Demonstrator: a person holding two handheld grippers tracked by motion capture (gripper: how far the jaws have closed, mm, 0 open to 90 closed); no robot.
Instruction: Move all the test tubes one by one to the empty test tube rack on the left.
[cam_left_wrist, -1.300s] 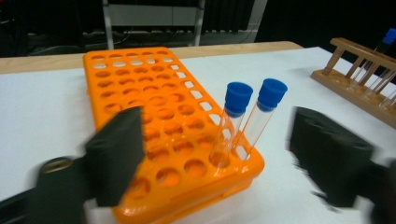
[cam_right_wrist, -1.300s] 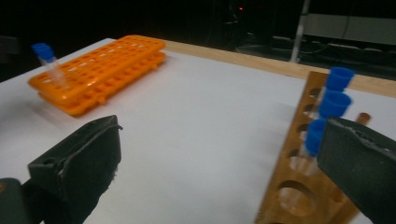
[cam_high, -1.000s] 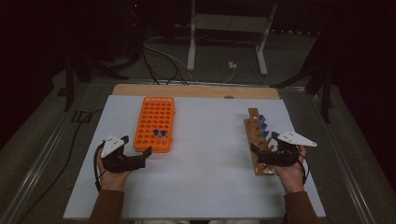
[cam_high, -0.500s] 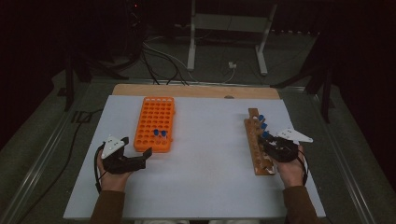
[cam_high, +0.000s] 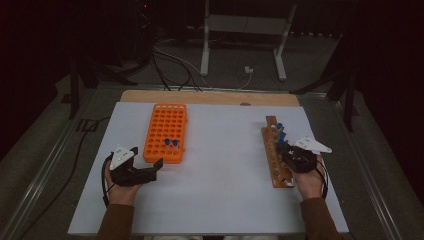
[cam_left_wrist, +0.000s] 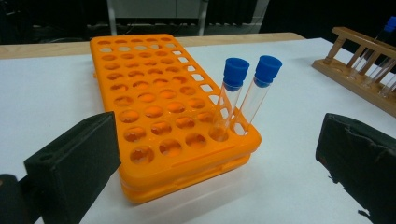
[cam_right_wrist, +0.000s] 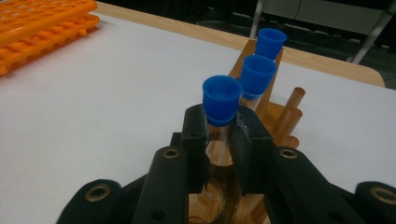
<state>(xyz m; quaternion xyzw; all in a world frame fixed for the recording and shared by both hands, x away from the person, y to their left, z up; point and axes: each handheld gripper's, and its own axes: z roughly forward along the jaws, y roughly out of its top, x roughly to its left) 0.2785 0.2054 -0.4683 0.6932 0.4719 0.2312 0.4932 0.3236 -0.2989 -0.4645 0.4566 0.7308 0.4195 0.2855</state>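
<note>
A wooden rack (cam_high: 274, 155) lies at the table's right with blue-capped test tubes (cam_high: 281, 131) standing in it. My right gripper (cam_right_wrist: 219, 140) has just been closing and is shut on the nearest tube (cam_right_wrist: 220, 100), just below its cap; two more tubes (cam_right_wrist: 257, 77) stand behind. An orange rack (cam_high: 166, 131) lies at the left and holds two blue-capped tubes (cam_left_wrist: 233, 93) at its near right corner. My left gripper (cam_left_wrist: 215, 172) rests open on the table just before that rack, with nothing between its fingers.
White sheet (cam_high: 220, 180) covers the table, with a wooden strip (cam_high: 210, 97) along the far edge. Metal stand legs (cam_high: 205, 60) and cables (cam_high: 170, 57) lie on the floor beyond. Wide bare sheet separates the two racks.
My right gripper has edged slightly forward onto the wooden rack and its jaws have closed around the nearest tube. The left hand has kept still.
</note>
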